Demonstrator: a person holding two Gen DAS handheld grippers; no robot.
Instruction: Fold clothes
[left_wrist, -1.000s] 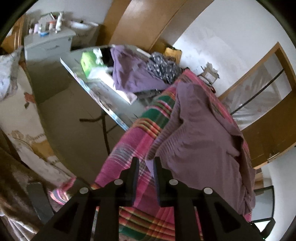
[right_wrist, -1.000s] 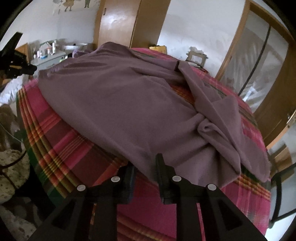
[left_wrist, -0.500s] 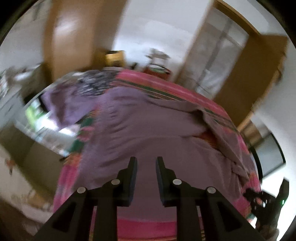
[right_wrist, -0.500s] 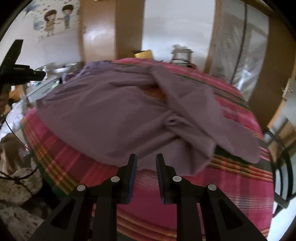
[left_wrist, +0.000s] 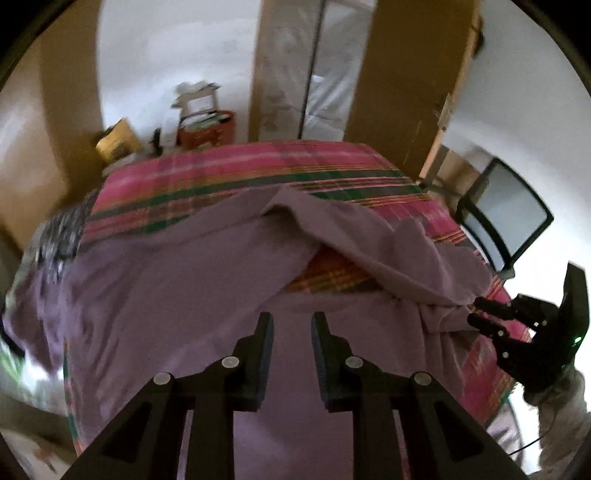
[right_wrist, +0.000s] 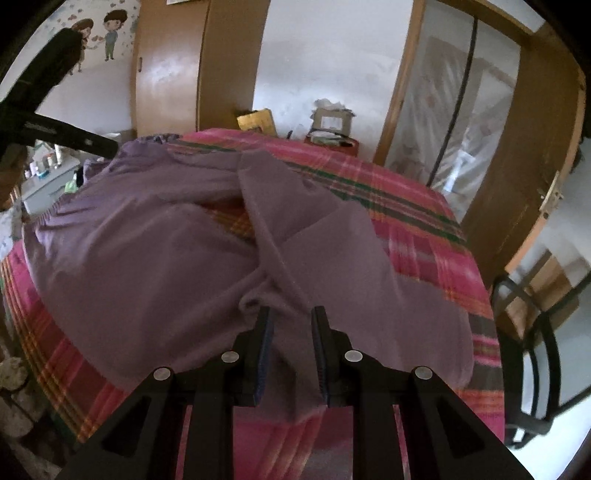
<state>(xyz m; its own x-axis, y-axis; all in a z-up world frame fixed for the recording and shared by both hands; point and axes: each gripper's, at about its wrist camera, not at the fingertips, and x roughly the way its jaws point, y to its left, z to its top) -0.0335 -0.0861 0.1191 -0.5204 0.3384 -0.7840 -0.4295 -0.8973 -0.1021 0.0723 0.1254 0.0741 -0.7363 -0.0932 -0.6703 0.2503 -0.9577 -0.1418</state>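
Note:
A purple sweater (left_wrist: 177, 295) lies spread, with creases, over a table under a pink plaid cloth (left_wrist: 258, 173). One sleeve (right_wrist: 325, 236) is folded across the body. My left gripper (left_wrist: 291, 325) hovers over the sweater's near part, open by a narrow gap, nothing pinched. My right gripper (right_wrist: 291, 321) hangs above the bunched cloth where the sleeve meets the near hem. It is open by a similar gap and purple cloth shows beneath it. In the left wrist view the right gripper (left_wrist: 480, 314) sits at the sweater's right edge, held by a gloved hand.
A black metal chair (right_wrist: 535, 350) stands by the table's right side. Boxes and a frame (right_wrist: 332, 118) sit behind the far edge. A patterned garment (left_wrist: 59, 236) lies at the far left. A white cabinet (right_wrist: 44, 177) and wooden doors (right_wrist: 524, 147) ring the table.
The left gripper swung and rolled from the table's left edge to above the sweater, its jaws a little wider. The right gripper moved forward from the hem to over the bunched cloth.

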